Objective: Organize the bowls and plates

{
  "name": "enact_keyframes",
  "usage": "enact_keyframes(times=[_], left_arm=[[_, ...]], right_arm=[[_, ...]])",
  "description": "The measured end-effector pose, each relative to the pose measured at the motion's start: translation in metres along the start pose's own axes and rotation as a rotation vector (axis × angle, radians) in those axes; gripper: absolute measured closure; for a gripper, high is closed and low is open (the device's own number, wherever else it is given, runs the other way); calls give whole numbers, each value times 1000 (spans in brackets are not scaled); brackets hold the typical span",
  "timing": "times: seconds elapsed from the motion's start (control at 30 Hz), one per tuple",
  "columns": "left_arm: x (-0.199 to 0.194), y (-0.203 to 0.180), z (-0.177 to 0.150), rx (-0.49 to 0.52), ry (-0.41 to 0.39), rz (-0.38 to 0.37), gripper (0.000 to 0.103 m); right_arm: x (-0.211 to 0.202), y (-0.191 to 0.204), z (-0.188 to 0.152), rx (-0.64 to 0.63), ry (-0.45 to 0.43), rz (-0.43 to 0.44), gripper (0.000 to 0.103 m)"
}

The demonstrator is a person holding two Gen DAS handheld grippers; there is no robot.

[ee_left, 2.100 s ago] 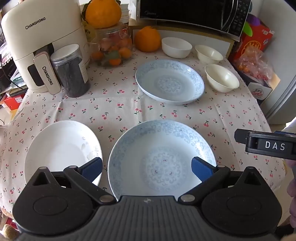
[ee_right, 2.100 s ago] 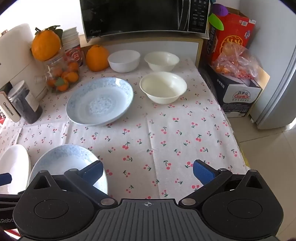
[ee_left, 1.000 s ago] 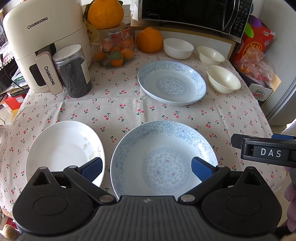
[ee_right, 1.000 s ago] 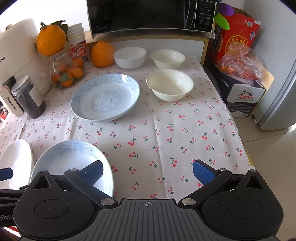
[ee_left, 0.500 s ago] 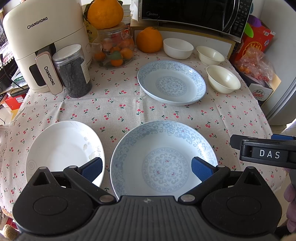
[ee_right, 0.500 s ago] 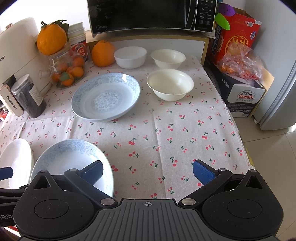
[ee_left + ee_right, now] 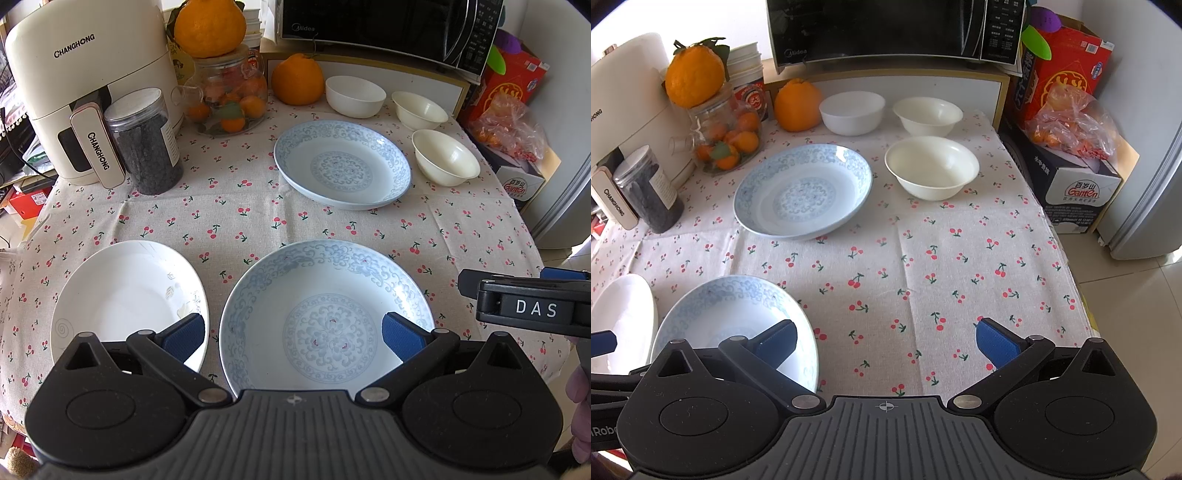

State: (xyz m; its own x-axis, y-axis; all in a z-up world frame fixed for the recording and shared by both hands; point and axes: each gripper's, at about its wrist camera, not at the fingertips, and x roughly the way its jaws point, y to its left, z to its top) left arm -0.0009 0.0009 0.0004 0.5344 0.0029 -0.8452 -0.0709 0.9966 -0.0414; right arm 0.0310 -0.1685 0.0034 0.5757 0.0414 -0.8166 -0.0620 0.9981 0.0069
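A blue-patterned plate [image 7: 327, 317] lies at the table's near edge, a plain white plate [image 7: 125, 301] to its left. A second blue-patterned plate [image 7: 341, 168] lies farther back. Three white bowls [image 7: 354, 96] [image 7: 419, 109] [image 7: 445, 157] stand at the back right. My left gripper [image 7: 291, 338] is open and empty, above the near blue plate. My right gripper [image 7: 884, 341] is open and empty, over the cloth right of that plate [image 7: 720, 317]. The far blue plate [image 7: 803, 190] and the bowls [image 7: 932, 168] show in the right wrist view.
An air fryer [image 7: 85, 92], a dark jar [image 7: 146, 142], a glass jar of oranges [image 7: 229, 99] and a loose orange [image 7: 297, 79] stand at the back left. A microwave [image 7: 388, 29] sits behind. Boxes [image 7: 1075, 177] and a fridge [image 7: 1152, 184] stand right of the table.
Both grippers drew back and up slightly between 2.1 s and 1.0 s ago, then held nearly still. The plates and bowls have not moved.
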Motion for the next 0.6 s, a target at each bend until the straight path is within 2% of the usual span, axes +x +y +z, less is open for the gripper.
enact_keyframes(times=[0.6], left_arm=[[0, 0, 0, 0, 0, 0, 1]], right_arm=[[1, 2, -2, -5, 2, -2, 0]])
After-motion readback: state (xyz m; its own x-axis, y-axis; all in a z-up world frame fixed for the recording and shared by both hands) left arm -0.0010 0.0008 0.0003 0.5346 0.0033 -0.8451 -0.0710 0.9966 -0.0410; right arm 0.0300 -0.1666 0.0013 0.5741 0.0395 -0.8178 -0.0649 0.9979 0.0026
